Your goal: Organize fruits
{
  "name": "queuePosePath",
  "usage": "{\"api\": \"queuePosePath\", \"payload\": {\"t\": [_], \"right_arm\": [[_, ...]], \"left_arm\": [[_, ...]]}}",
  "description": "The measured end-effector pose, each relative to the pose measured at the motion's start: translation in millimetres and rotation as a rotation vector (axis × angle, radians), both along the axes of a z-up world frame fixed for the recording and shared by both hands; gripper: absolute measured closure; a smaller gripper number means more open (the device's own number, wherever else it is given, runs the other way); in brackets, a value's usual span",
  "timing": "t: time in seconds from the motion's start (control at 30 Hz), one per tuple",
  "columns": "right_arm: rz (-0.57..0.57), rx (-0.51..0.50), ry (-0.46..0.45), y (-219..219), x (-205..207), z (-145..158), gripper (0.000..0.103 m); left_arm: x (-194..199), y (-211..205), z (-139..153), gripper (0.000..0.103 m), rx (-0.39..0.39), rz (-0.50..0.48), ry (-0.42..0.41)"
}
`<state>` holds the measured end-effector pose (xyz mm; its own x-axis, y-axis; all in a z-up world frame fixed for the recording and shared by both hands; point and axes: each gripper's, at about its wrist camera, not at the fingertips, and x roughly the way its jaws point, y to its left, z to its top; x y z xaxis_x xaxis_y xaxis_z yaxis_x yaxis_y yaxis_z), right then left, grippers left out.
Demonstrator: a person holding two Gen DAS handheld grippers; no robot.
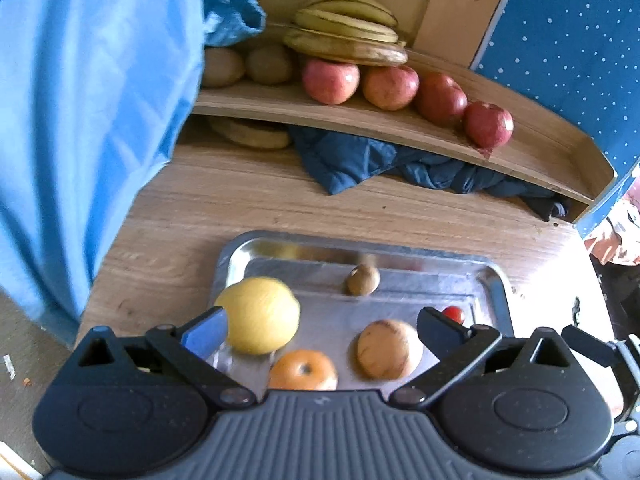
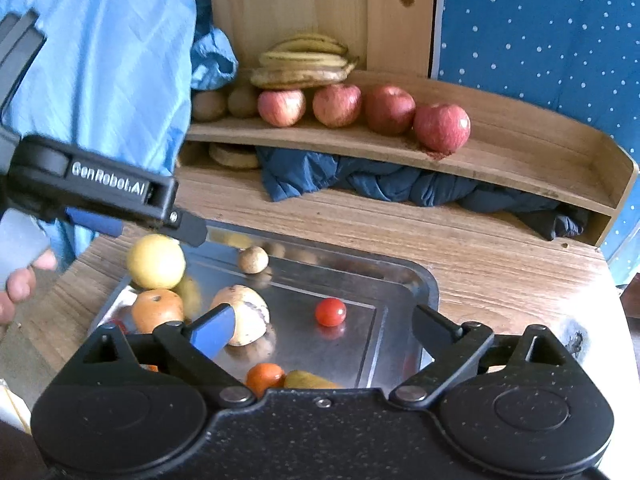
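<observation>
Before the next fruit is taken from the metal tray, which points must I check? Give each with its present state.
1. Left gripper open, nothing held: ok.
2. Right gripper open, nothing held: ok.
3. Fruit remains on the tray, such as the cherry tomato: ok.
4. Free room on the shelf right of the apples: ok.
5. Which fruit goes next: cannot tell.

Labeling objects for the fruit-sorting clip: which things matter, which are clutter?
Job:
metal tray
yellow fruit
orange
kiwi
cherry tomato
shelf
apples
bananas

Lying about:
dark blue cloth
light blue fabric
</observation>
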<state>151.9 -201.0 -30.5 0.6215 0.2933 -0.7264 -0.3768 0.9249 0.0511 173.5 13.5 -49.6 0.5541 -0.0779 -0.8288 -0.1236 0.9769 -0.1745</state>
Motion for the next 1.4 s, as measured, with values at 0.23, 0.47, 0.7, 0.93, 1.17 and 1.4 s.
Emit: {"api": "queuePosePath", "payload": {"t": [0.23,0.47,0.7,0.93,1.17,1.4], "right_arm": [[0.016,0.049,-0.029,-3.2,-22.8,9.3,0.002],[0.008,0.055,-0.039,-7.0,-33.8,15.1,0.001],[-0.032,0.051,-0.025,-7.4,-49.3,13.8,0.001],[-0.096,0.034,-0.018,-1.1,-76.4,16.4,0.001],[-0.13,0.031,-0.028,11.2,-109.3,23.4,0.001],[-0.176,0.024,-0.067,17.7,-141.8,34.8,0.001]], "left_arm": [[-29.4,10.8,-5.7,0.001,0.012,0.045,0.003],[-52.1,18.9,-9.7,0.001,0.031,0.032,-0.012],[-81.8,26.7,-4.5,0.001,0.048,-0.006,-0.09],[-110.0,35.0,6.1,0.001,0.047,-0.037,-0.101],[-139.2,46.9,11.1,0.001,0.043,-0.055,-0.115],[-163.7,58.0,15.3,0.001,0.03,-0.07,-0.146]]}}
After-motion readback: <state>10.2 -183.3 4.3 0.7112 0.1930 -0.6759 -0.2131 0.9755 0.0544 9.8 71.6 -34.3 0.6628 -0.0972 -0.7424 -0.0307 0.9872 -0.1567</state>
